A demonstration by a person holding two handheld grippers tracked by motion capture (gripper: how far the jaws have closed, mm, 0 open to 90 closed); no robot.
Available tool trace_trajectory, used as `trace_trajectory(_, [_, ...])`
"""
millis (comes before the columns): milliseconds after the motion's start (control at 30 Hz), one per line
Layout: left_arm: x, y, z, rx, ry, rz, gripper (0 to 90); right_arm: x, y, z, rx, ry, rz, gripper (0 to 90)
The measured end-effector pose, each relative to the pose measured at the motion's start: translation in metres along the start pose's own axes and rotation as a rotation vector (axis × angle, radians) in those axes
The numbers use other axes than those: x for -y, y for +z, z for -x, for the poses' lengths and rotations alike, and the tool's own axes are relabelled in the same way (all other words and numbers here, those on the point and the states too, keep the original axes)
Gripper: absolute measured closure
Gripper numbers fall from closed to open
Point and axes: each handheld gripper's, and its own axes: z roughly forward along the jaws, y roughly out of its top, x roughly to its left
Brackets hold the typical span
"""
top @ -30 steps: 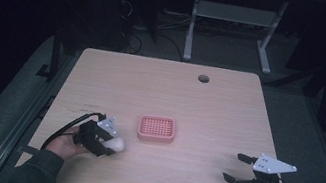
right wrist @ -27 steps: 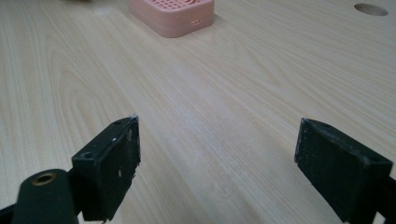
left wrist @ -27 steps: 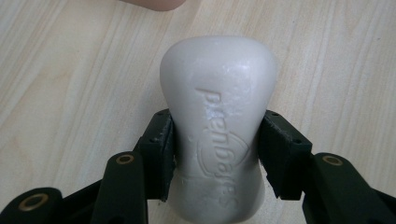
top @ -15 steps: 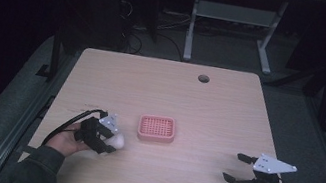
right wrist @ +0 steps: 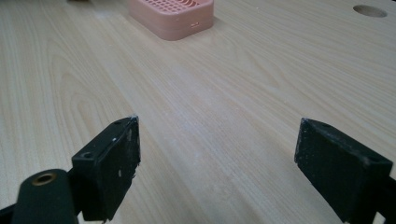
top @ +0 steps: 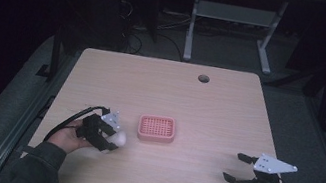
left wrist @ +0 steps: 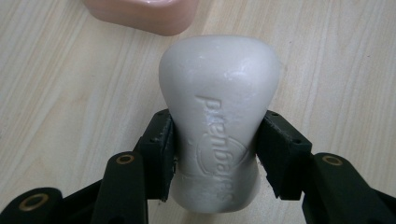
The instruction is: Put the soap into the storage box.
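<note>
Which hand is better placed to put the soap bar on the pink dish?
Left. The left gripper is already clamped on the soap bar beside the pink dish; the right gripper sits open, farther away.

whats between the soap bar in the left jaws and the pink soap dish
Nothing: a short bare strip of table separates the soap bar from the pink soap dish, as the high view and left gripper view show.
</note>
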Motion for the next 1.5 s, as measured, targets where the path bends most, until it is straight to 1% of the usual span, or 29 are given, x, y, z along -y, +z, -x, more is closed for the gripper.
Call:
trace_trajectory(200, [-0.005,-0.003,-0.003,-0.002,0.005,-0.008,49.7,0.000,0.001,0.000,-0.004,-0.001,0.000,13.5])
trace_trajectory(267, [-0.007,-0.005,-0.004,0.002,0.007,-0.013,49.7,0.000,0.001,0.000,-0.004,-0.002,-0.001,13.5])
trace_trajectory(333, [-0.010,-0.004,-0.005,0.011,0.021,-0.025,49.7,0.000,0.001,0.000,-0.005,-0.002,-0.001,13.5])
trace_trajectory(367, [-0.011,-0.004,-0.005,0.012,0.019,-0.024,49.7,0.000,0.001,-0.001,-0.004,-0.001,0.001,13.5])
trace_trajectory(600, [-0.016,-0.005,-0.006,0.009,0.025,-0.026,49.7,0.000,0.001,0.000,-0.005,0.002,0.003,13.5])
trace_trajectory(633, [-0.018,-0.005,-0.006,0.007,0.032,-0.027,49.7,0.000,0.001,0.000,-0.004,0.001,0.004,13.5])
trace_trajectory(767, [-0.023,-0.007,-0.007,0.002,0.038,-0.030,49.8,0.000,0.000,0.000,-0.004,-0.002,0.009,13.5])
trace_trajectory(833, [-0.025,-0.007,-0.008,0.001,0.038,-0.023,49.8,0.000,0.000,0.000,-0.004,0.000,0.010,13.5])
trace_trajectory(900, [-0.027,-0.008,-0.009,-0.006,0.046,-0.028,49.8,0.000,0.000,0.000,-0.004,0.002,0.009,13.5])
trace_trajectory(1100, [-0.033,-0.010,-0.013,-0.012,0.047,-0.030,49.8,0.000,0.000,0.001,-0.005,0.004,0.011,13.5])
trace_trajectory(1233, [-0.037,-0.010,-0.015,-0.010,0.056,-0.039,49.8,0.000,0.000,0.001,-0.004,0.005,0.011,13.5])
trace_trajectory(1400, [-0.042,-0.009,-0.018,-0.008,0.054,-0.041,49.8,0.001,-0.001,0.001,-0.004,0.006,0.012,13.5])
trace_trajectory(1500, [-0.046,-0.009,-0.020,-0.008,0.065,-0.049,49.8,0.001,-0.001,0.001,-0.005,0.006,0.014,13.5])
